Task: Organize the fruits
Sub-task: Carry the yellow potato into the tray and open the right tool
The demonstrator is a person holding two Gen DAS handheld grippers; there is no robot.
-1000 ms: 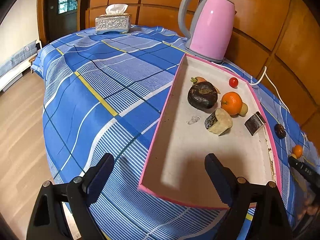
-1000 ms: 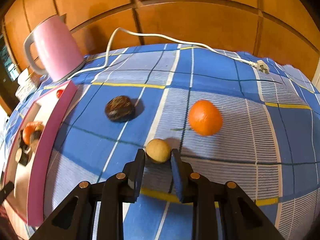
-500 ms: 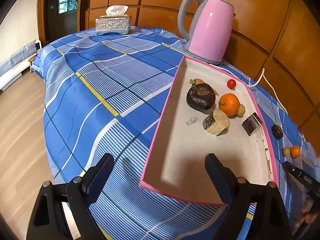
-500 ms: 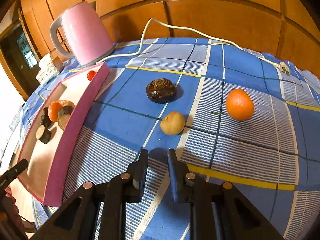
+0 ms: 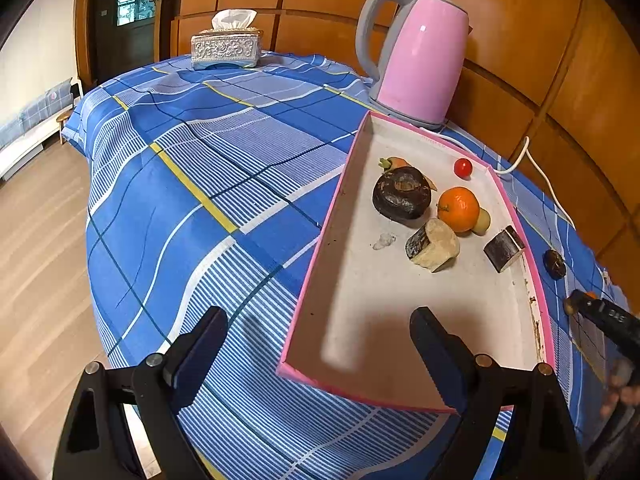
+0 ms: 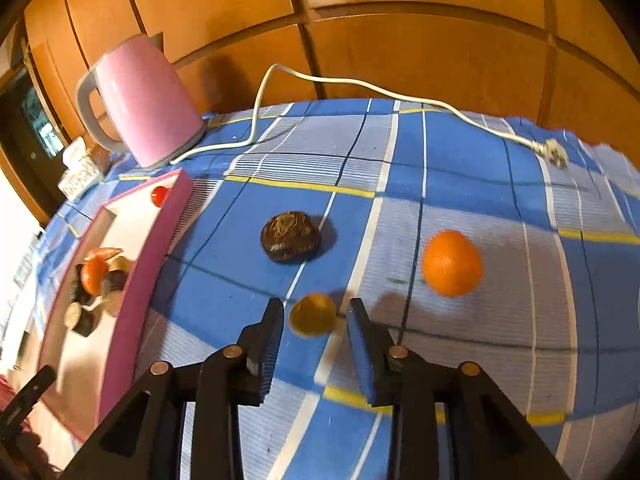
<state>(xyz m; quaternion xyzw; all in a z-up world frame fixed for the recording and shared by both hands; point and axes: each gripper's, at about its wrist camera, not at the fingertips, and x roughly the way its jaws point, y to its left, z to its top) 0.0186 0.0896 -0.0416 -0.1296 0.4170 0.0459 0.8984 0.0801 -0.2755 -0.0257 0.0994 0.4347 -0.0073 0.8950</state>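
Right wrist view: the right gripper [image 6: 315, 320] has just been opening, its jaws straddling the small tan fruit [image 6: 312, 315] on the blue cloth [image 6: 500, 184] without pressing it; the left gripper [image 5: 318, 338] gapes wide and empty over the pink tray [image 5: 320, 236]

— You can't tell what the small tan fruit [image 6: 313, 315] is; it's motion-blurred, and so is the orange [image 6: 452, 263].

— And the tray [image 6: 132, 304]?

— Your fruit pile [image 6: 94, 280] there smears together, and the tray's near corner is cut off.

Warm indoor light, soft shadows, strong fisheye bending; right wrist view motion-blurred.
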